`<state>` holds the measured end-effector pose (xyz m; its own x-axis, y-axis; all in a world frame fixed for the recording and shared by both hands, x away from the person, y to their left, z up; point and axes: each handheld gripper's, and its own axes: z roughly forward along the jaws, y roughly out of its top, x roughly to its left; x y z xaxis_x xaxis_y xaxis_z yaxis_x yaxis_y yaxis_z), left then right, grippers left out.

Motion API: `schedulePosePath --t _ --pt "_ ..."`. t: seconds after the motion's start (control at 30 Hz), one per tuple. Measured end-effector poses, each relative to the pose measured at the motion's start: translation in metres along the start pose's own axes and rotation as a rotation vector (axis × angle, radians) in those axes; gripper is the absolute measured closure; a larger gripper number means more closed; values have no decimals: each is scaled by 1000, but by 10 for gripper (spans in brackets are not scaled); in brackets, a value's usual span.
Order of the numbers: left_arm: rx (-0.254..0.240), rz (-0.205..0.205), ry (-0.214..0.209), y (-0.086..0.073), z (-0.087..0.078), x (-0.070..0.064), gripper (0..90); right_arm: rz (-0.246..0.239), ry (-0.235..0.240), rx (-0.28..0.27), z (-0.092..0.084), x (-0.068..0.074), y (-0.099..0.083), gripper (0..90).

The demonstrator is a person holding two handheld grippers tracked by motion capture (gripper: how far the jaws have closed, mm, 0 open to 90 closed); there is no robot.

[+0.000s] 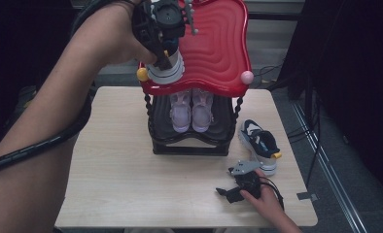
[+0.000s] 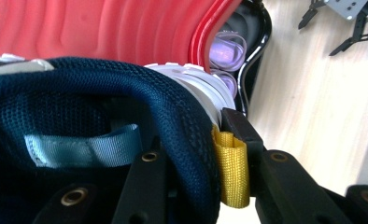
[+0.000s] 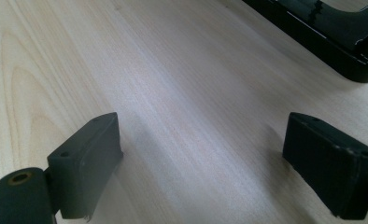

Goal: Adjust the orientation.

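A: Item one, left gripper (image 2: 191, 158): jaws clamped on the heel collar of the navy sneaker (image 2: 79, 112), one jaw inside the collar, the other outside against the yellow pull tab (image 2: 231, 168). Location?

B: Held over the near left corner of the red top tray (image 1: 218, 48) of the shoe rack (image 1: 189, 143); in the high view the white sole (image 1: 166, 73) hangs at the tray's edge, just beside the yellow knob (image 1: 142, 74). Whether the sole touches the tray, cannot tell

A: Item two, right gripper (image 1: 234, 190)?

B: Jaws wide apart, nothing between them, resting low on the bench (image 1: 121, 165) near its front right; the rack's black base (image 3: 331, 42) lies well ahead of it

A: Other stock?

B: Pair of lilac shoes (image 1: 191, 110) on the lower shelf, under the tray. Matching second sneaker (image 1: 260, 144) on the bench to the right of the rack, not yet picked up

A: Risks from here?

B: The grip is on soft mesh at one end only, so the shoe may swing or twist, and the collar could slide out. Released this close to the corner, the sole would likely overhang the rim and tip off onto the bench. The tray is ribbed and wavy, so a tilted landing may rock. A knock on the knob or rim could shift the rack and disturb the lilac pair
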<state>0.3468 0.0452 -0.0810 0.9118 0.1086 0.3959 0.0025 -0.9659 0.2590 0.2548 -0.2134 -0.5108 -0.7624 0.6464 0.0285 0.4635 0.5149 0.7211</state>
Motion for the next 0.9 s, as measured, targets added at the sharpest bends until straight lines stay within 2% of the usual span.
schedulePosePath --t 0.17,0.37,0.47,0.53,0.9 --pt "10 23 1 11 9 4 717 1 0 0 0 0 0 108" --pt "7 49 -9 16 22 12 715 0 -2 1 0 0 0 108" --pt "21 70 -9 20 28 16 715 0 -1 1 0 0 0 108" --pt "10 70 -12 22 31 18 714 0 -1 1 0 0 0 108" --pt "25 87 -16 27 47 30 711 0 -1 1 0 0 0 108"
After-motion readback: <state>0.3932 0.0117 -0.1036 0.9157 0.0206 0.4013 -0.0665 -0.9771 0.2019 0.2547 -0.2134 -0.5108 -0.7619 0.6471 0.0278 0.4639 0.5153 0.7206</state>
